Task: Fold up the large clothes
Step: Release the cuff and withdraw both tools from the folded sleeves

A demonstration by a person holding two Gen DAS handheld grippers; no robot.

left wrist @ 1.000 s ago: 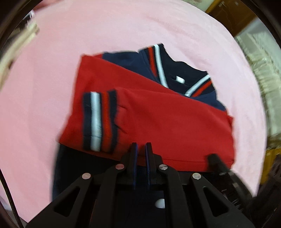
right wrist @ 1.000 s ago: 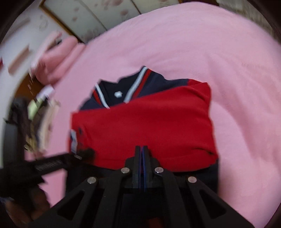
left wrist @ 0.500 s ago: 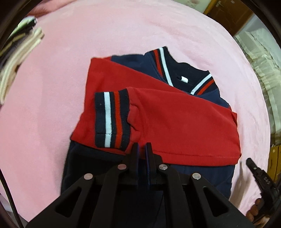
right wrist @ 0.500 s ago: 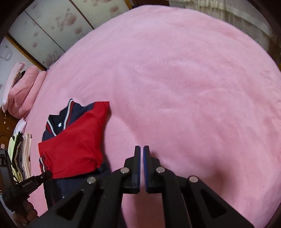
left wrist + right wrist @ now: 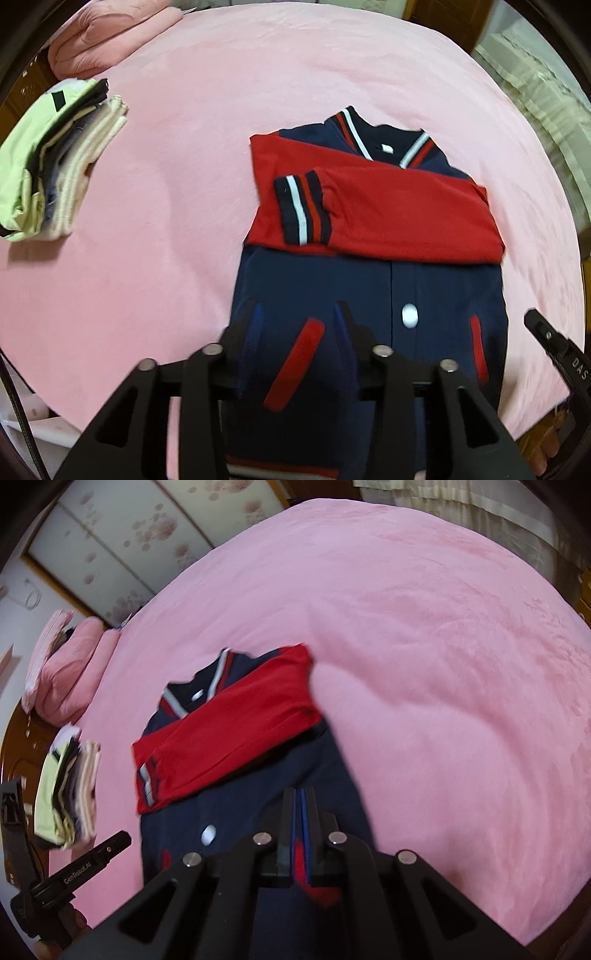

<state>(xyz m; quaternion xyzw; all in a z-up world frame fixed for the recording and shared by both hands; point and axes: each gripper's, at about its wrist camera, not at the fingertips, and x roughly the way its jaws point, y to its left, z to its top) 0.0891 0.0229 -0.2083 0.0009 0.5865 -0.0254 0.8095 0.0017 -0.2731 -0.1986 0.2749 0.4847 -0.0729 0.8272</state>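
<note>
- Left wrist view: at the far left a pile (image 5: 55, 162) of folded clothes sits on the pink bed (image 5: 258, 66).
- A pink pillow (image 5: 110, 33) lies past the pile, at the top edge.
- The jacket (image 5: 369, 288) lies flat on the bed, right of the middle. It is dark blue. Both red sleeves (image 5: 388, 210) are folded across its chest, and one striped cuff (image 5: 303, 210) lies on top.
- The left tongs (image 5: 299, 328) hang over the bottom part of the jacket. Their jaws are opening, and they hold nothing.
- At the far right edge the tip of the right tongs (image 5: 554, 350) pokes in, beside the jacket.
- Right wrist view: the left tongs (image 5: 85, 867) show at the far left, near the pile (image 5: 70, 794).
- The jacket (image 5: 240, 775) lies in the middle, collar pointing away.
- The right tongs (image 5: 299, 823) are closed over the jacket's blue part. They grip nothing.
- The bed (image 5: 443, 664) fills the right side.
</note>
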